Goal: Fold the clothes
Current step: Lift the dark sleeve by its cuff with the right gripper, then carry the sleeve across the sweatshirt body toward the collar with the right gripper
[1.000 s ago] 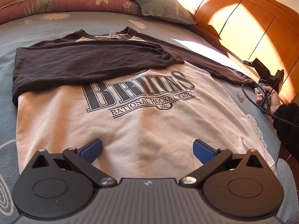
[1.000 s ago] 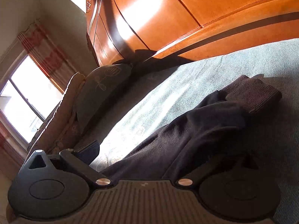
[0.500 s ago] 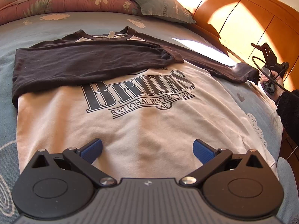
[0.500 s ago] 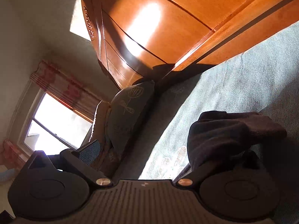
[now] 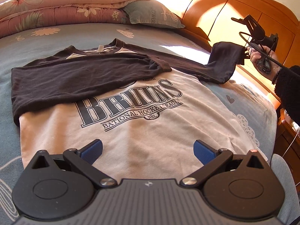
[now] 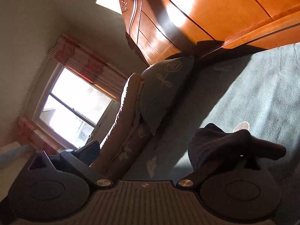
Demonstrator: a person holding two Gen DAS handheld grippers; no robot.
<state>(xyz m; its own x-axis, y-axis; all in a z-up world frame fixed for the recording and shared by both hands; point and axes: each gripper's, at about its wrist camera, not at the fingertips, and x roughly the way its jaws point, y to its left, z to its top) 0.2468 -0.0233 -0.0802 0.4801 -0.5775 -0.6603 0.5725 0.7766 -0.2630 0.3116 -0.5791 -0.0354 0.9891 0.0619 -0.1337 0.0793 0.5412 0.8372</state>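
Note:
A cream long-sleeve shirt point(image 5: 142, 131) with dark sleeves and a "BRUINS" print lies flat on the bed. Its left sleeve point(image 5: 78, 78) is folded across the chest. My left gripper point(image 5: 148, 148) hovers open over the hem, with nothing between its blue pads. At the far right a hand holds my right gripper point(image 5: 245, 53), which lifts the cuff of the right sleeve point(image 5: 225, 60) off the bed. In the right wrist view that gripper point(image 6: 148, 148) stands open, its jaws wide apart. The dark sleeve cuff point(image 6: 225, 146) is draped over its right finger, which is hidden.
A blue patterned bedsheet point(image 5: 46, 43) covers the bed. Folded floral quilts point(image 5: 65, 5) and a pillow point(image 5: 153, 15) lie at the far end. A wooden headboard point(image 5: 234, 15) runs along the right side. A window point(image 6: 75, 110) with curtains shows in the right wrist view.
The right gripper rose and swung up from the bed edge, lifting the right sleeve's cuff off the sheet. The left gripper stayed still.

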